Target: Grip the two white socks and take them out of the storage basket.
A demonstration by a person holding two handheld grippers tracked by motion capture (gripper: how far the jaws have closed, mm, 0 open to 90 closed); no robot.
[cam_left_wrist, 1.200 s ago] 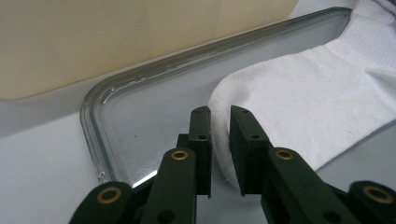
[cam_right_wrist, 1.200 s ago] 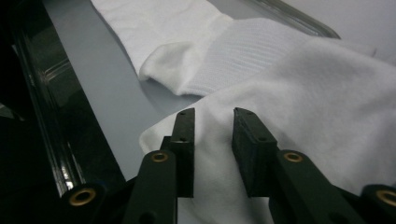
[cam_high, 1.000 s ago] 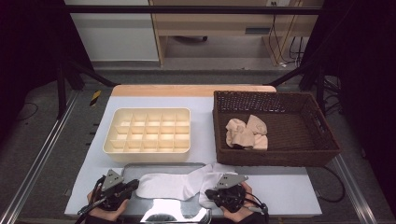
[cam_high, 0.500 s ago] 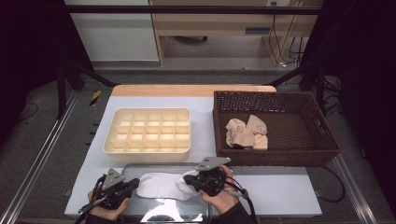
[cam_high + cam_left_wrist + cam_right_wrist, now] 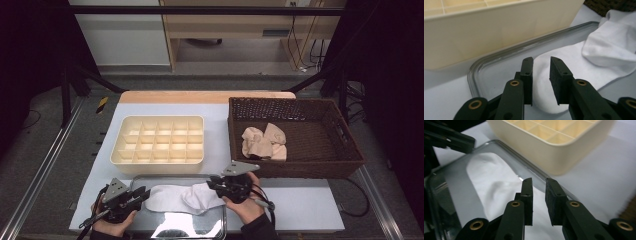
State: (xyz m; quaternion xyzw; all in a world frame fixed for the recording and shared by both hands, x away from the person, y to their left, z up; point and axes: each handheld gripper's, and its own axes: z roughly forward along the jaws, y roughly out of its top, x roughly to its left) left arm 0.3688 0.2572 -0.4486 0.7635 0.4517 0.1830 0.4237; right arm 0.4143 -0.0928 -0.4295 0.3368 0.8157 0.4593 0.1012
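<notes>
Lying folded across a clear tray point(image 5: 150, 225) at the bottom centre of the high view, a white sock point(image 5: 182, 198) stretches between the two grippers on the pale bench point(image 5: 310, 210). The left gripper point(image 5: 142, 195), at the lower left, points at the sock's near end; its jaws have just been opening and stand a little apart, the sock's edge beneath the gap and not pinched. The right gripper point(image 5: 212, 182), lower centre, hovers over the sock's bunched end, its jaws likewise just opened a little, with nothing gripped. A cream divided box point(image 5: 159, 141) sits just above the tray, and a brown wicker basket point(image 5: 295, 165) with beige socks point(image 5: 264, 142) fills the right.
</notes>
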